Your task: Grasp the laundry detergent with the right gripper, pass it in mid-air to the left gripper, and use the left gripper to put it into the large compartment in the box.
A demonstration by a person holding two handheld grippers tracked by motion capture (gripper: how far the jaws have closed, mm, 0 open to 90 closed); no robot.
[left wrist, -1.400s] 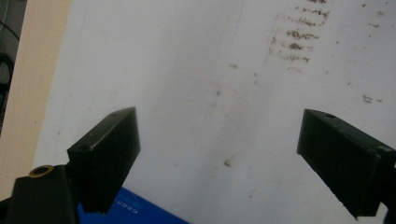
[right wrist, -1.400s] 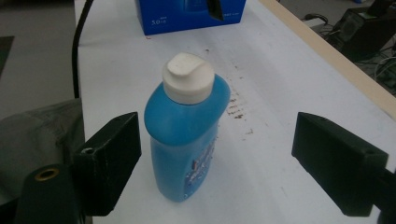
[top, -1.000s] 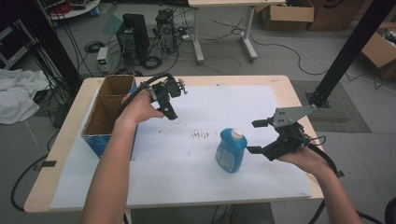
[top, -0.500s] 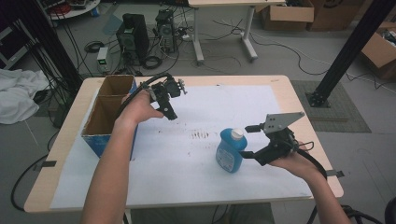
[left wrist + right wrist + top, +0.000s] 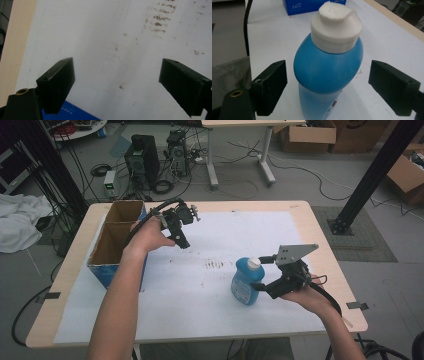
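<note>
1. The right tongs (image 5: 257, 272) are held spread, one jaw at each side of the blue bottle (image 5: 245, 281), with a gap visible at both sides in the right gripper view.
2. The blue bottle (image 5: 328, 67) is seen upright on the white sheet (image 5: 210, 285) that covers the worktop (image 5: 320, 235), at the person's right half of it; a white cap (image 5: 336, 25) is fitted on its top.
3. The left tongs (image 5: 182, 240) are held above the sheet near the cardboard box (image 5: 117, 242), well apart from the bottle.
4. In the left gripper view the left tongs (image 5: 116, 82) are shown spread wide, with nothing between the jaws but the stained white sheet (image 5: 105, 45).
5. The open cardboard box is placed at the left edge of the worktop, its outer wall blue.
</note>
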